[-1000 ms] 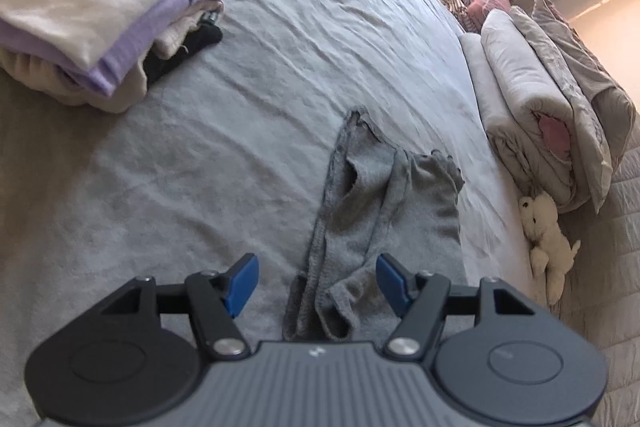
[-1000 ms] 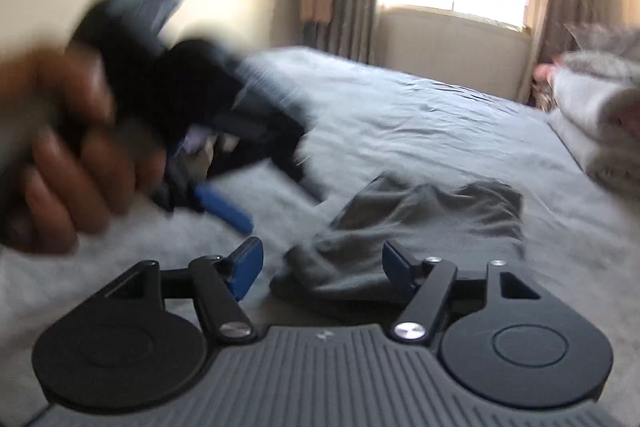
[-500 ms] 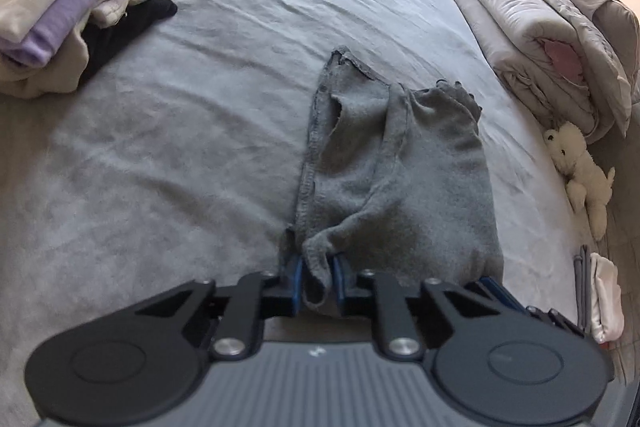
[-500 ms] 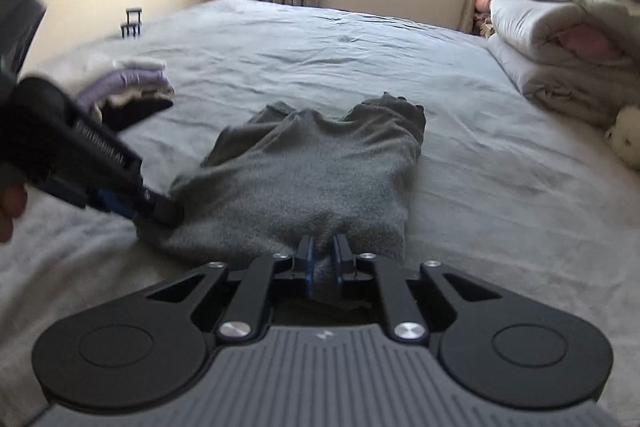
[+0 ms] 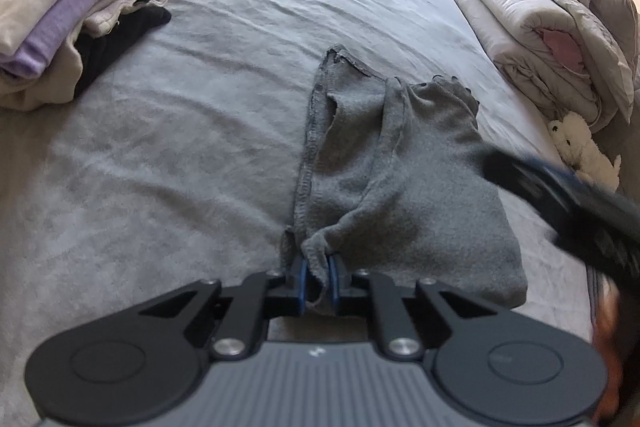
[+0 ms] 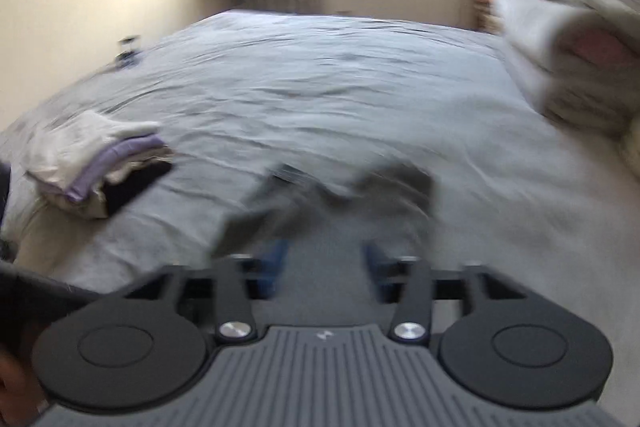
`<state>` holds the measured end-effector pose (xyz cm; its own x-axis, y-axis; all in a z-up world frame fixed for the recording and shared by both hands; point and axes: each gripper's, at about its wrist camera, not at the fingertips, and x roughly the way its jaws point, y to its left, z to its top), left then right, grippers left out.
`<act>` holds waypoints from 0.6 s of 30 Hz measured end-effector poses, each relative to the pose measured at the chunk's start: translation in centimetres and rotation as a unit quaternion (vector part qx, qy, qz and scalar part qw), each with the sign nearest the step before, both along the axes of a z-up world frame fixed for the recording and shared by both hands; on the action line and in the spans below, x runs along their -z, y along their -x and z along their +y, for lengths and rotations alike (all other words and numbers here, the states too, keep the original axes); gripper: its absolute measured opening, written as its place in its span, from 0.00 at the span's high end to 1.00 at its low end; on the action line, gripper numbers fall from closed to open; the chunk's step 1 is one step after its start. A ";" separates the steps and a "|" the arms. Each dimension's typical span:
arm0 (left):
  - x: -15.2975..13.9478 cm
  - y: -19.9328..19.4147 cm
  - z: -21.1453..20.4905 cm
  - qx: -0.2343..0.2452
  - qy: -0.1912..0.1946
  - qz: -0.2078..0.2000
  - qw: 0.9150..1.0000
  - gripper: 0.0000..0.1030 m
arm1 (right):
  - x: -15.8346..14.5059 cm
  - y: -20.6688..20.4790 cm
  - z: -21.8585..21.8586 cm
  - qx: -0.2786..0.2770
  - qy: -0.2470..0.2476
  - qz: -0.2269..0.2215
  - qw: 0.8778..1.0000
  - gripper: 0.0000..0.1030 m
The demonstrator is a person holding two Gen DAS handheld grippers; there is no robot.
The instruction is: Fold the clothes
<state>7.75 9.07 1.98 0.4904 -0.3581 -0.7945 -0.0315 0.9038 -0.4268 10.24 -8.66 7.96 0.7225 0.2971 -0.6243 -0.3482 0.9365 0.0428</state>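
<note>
Grey garment (image 5: 404,183) lies rumpled in the centre of the left wrist frame on the grey bedspread (image 5: 192,155), its near corner bunched up at the bottom centre. The left gripper (image 5: 318,281) is clenched on that corner, blue pads pressing the cloth from both sides; a second ago those pads stood wide apart with the cloth merely between them, and half a second ago they had already closed. The right gripper (image 6: 326,267) now has its pads apart again: half a second ago it was pinched on the garment's near edge, and its jaws have just been opening, with grey cloth blurred behind them and nothing visibly pressed. Its view is smeared, and it has pulled away so the garment sits further up, at mid frame. In the left wrist view the right gripper shows as a dark blur at the right edge, over the garment's right side. A stack of folded clothes (image 5: 68,27) rests at upper left, rolled bedding (image 5: 552,39) at upper right.
</note>
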 end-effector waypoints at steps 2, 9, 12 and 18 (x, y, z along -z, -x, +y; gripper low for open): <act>0.1 0.0 0.2 -0.002 0.007 0.004 1.000 0.89 | 0.4 -3.0 2.4 -0.041 0.018 0.021 0.999 0.38; 0.1 -0.1 0.3 0.002 0.012 0.008 1.000 0.88 | 2.9 -12.2 6.4 -0.057 0.035 0.084 0.994 0.39; 0.1 -0.2 0.5 0.003 0.015 0.012 1.000 0.88 | 4.5 -14.0 6.9 -0.071 0.038 0.103 0.991 0.58; 0.0 0.0 0.4 0.005 0.012 0.012 1.000 0.88 | 4.5 -13.9 5.2 -0.040 -0.006 0.079 0.996 0.95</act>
<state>7.75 9.48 1.93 0.4686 -0.3819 -0.7966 -0.0335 0.8934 -0.4480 24.16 -3.49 3.48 0.5888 0.3576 -0.7248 -0.4099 0.9050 0.1136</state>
